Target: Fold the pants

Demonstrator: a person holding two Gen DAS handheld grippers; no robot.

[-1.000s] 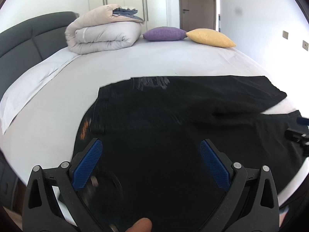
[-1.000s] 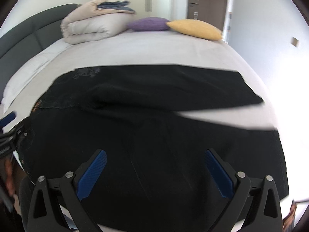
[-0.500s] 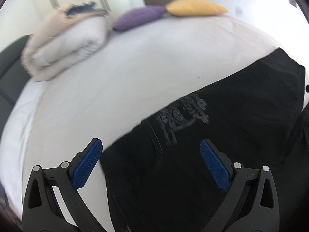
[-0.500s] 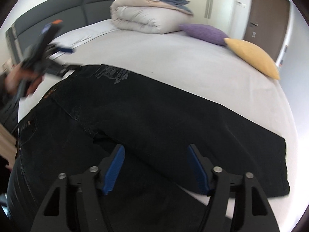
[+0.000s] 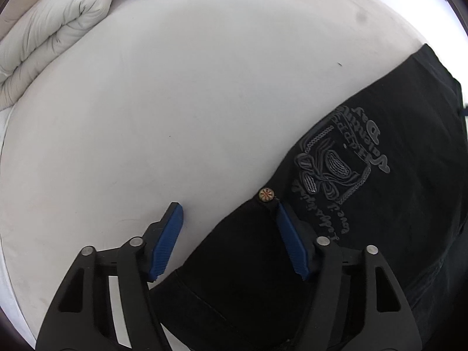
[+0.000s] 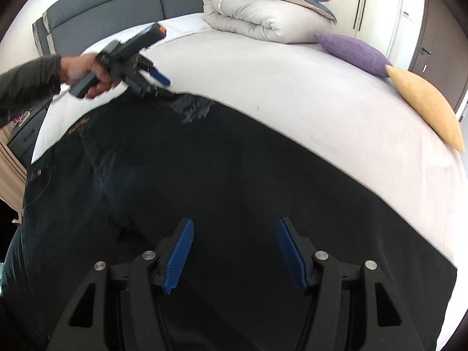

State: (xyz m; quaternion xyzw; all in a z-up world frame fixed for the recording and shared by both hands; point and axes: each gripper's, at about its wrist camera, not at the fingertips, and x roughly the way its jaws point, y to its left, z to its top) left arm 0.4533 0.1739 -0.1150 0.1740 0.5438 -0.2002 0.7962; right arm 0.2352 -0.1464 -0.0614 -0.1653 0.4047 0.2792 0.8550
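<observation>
Black pants (image 6: 222,175) lie spread on the white bed. In the left wrist view the waistband corner (image 5: 242,248) with a brass button (image 5: 266,194) and a grey printed emblem (image 5: 336,172) sits between my left gripper's fingers. My left gripper (image 5: 229,219) is open, straddling that waist edge low over the sheet. In the right wrist view it (image 6: 159,84) shows at the far waist corner. My right gripper (image 6: 234,234) is open and empty, just above the pants' leg fabric.
The white bed sheet (image 5: 146,102) stretches beyond the pants. A folded duvet (image 6: 263,14) sits at the head of the bed, with a purple pillow (image 6: 354,54) and a yellow pillow (image 6: 427,108). A grey headboard (image 6: 111,11) stands behind.
My left gripper has moved forward and down to the far waist corner and narrowed. My right gripper has swung left, narrowed and come down closer to the leg.
</observation>
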